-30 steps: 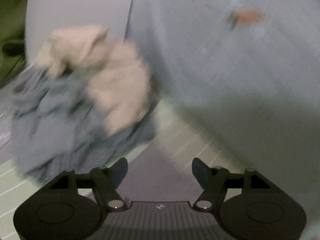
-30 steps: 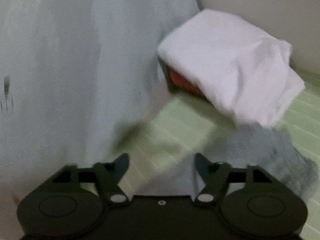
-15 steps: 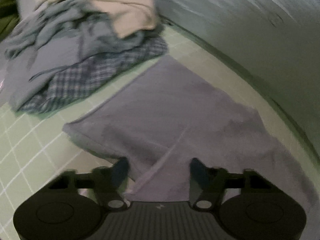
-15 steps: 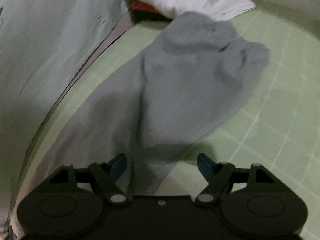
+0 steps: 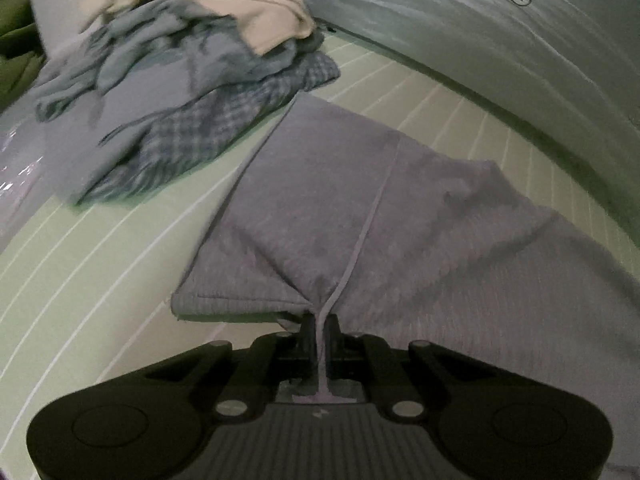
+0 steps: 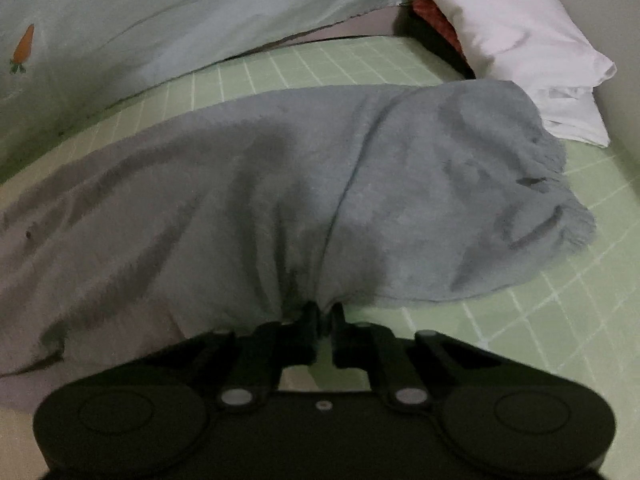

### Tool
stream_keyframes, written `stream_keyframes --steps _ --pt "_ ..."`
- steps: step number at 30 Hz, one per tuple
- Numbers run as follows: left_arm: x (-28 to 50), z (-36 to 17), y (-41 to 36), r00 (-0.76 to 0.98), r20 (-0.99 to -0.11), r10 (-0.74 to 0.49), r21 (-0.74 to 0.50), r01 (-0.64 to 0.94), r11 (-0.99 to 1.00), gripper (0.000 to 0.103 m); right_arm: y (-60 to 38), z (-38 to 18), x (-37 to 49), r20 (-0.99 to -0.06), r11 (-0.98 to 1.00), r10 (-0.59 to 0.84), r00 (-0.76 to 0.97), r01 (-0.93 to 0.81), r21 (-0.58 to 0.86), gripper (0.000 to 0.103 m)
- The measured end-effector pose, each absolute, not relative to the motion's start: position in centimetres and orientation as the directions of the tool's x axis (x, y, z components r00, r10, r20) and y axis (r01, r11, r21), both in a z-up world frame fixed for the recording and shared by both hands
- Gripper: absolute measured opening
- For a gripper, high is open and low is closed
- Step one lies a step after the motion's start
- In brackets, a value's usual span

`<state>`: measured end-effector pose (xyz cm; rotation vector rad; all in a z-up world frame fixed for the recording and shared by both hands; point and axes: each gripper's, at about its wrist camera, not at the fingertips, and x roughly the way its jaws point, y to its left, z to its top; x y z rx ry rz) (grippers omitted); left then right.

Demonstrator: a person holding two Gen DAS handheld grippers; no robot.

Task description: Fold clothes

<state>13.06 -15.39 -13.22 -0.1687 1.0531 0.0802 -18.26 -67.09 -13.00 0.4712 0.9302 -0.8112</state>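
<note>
Trousers (image 5: 400, 216) on bed (image 5: 100, 264), clothes pile (image 5: 180, 92) behind, pillow (image 6: 516, 40) right

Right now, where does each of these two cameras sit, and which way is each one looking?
Left wrist: rides on the left gripper, looking down along its fingers at the grey garment pinched at its near edge; a pile of clothes lies beyond. Only the gripper shows.
Right wrist: rides on the right gripper, likewise angled down, clamped on the garment's near edge; a white pillow lies beyond. Only the gripper shows.
Shared: the garment, the green checked sheet and the pale blanket.
</note>
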Motion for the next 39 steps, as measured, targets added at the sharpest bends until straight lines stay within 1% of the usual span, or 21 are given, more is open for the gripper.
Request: stream_keyframes --steps 7,9,10,11,12,13,14,15,16,18,22,24,25,26,27,28,30,35,37,39 --pt "5.4 -12.9 -11.3 0.461 -0.887 -0.012 -0.125 -0.215 0.969 0.006 -67.2 -13.0 -21.7 -0.857 0.609 -0.399 0.325 0.793 0.017 0.005" --pt "3.9 -12.4 -10.2 0.456 -0.890 -0.019 -0.138 -0.229 0.964 0.010 -66.6 -12.9 -22.0 -0.858 0.624 -0.398 0.324 0.781 0.006 0.005" --pt "3.3 -12.1 -9.7 0.459 -0.888 -0.021 -0.145 -0.237 0.961 0.011 -66.2 -12.8 -22.0 -0.858 0.622 -0.403 0.318 0.783 -0.002 0.008" --pt "2.9 -11.7 -9.0 0.467 -0.884 -0.020 -0.151 -0.245 0.958 0.011 -65.7 -12.7 -22.1 -0.855 0.609 -0.422 0.302 0.793 -0.021 0.012" --pt "2.6 -11.2 -8.5 0.480 -0.877 -0.012 -0.153 -0.256 0.955 0.011 -65.2 -12.5 -22.1 -0.851 0.596 -0.440 0.285 0.802 -0.040 0.025" --pt "2.5 -10.6 -8.0 0.495 -0.869 -0.007 -0.156 -0.260 0.953 0.010 -64.7 -12.4 -22.2 -0.846 0.582 -0.461 0.269 0.811 -0.059 0.042" --pt "2.5 -10.1 -7.5 0.511 -0.860 -0.008 -0.161 -0.256 0.953 0.011 -64.0 -12.1 -22.2 -0.834 0.564 -0.489 0.255 0.822 -0.079 0.051" --pt "2.8 -9.7 -7.2 0.524 -0.852 -0.018 -0.170 -0.243 0.955 0.011 -63.3 -12.0 -22.3 -0.823 0.540 -0.515 0.241 0.836 -0.093 0.063" --pt "3.2 -9.5 -7.1 0.534 -0.845 -0.041 -0.185 -0.219 0.958 0.011 -62.6 -11.8 -22.3 -0.812 0.518 -0.537 0.228 0.849 -0.105 0.069" --pt "4.6 -9.7 -7.2 0.535 -0.839 -0.103 -0.218 -0.157 0.963 0.011 -61.4 -11.7 -22.4 -0.807 0.491 -0.547 0.223 0.866 -0.093 0.071" --pt "6.4 -10.8 -9.2 0.488 -0.850 -0.199 -0.247 -0.036 0.968 0.011 -59.2 -11.8 -22.1 -0.816 0.487 -0.525 0.241 0.871 -0.057 0.071" --pt "7.1 -11.4 -10.3 0.467 -0.859 -0.211 -0.242 -0.006 0.970 0.011 -58.1 -11.8 -21.7 -0.818 0.501 -0.526 0.234 0.862 -0.075 0.071" --pt "7.5 -11.6 -10.7 0.460 -0.866 -0.197 -0.220 0.003 0.975 0.012 -57.6 -11.8 -21.6 -0.818 0.504 -0.527 0.232 0.860 -0.081 0.071" --pt "7.9 -11.8 -11.1 0.460 -0.870 -0.176 -0.191 0.015 0.982 0.015 -57.2 -11.7 -21.6 -0.818 0.506 -0.526 0.233 0.858 -0.081 0.072" --pt "8.2 -11.9 -11.4 0.465 -0.871 -0.158 -0.167 0.024 0.986 0.021 -56.8 -11.6 -21.7 -0.818 0.506 -0.526 0.233 0.859 -0.080 0.072" --pt "8.4 -11.9 -11.6 0.471 -0.870 -0.146 -0.148 0.034 0.988 0.023 -56.4 -11.6 -21.8 -0.818 0.503 -0.528 0.230 0.861 -0.083 0.072" --pt "8.8 -11.9 -11.7 0.478 -0.864 -0.158 -0.154 0.048 0.987 0.026 -55.8 -11.6 -21.9 -0.818 0.500 -0.531 0.219 0.861 -0.095 0.072" --pt "9.9 -12.7 -12.4 0.464 -0.863 -0.201 -0.180 0.091 0.979 0.026 -55.1 -11.9 -22.0 -0.831 0.478 -0.521 0.196 0.873 -0.094 0.072" --pt "10.2 -12.9 -12.6 0.468 -0.859 -0.208 -0.182 0.100 0.978 0.029 -55.1 -12.0 -21.8 -0.835 0.475 -0.516 0.191 0.875 -0.093 0.072" --pt "10.4 -12.9 -12.8 0.480 -0.856 -0.195 -0.166 0.102 0.981 0.041 -54.9 -11.9 -21.4 -0.833 0.481 -0.519 0.192 0.871 -0.099 0.072"
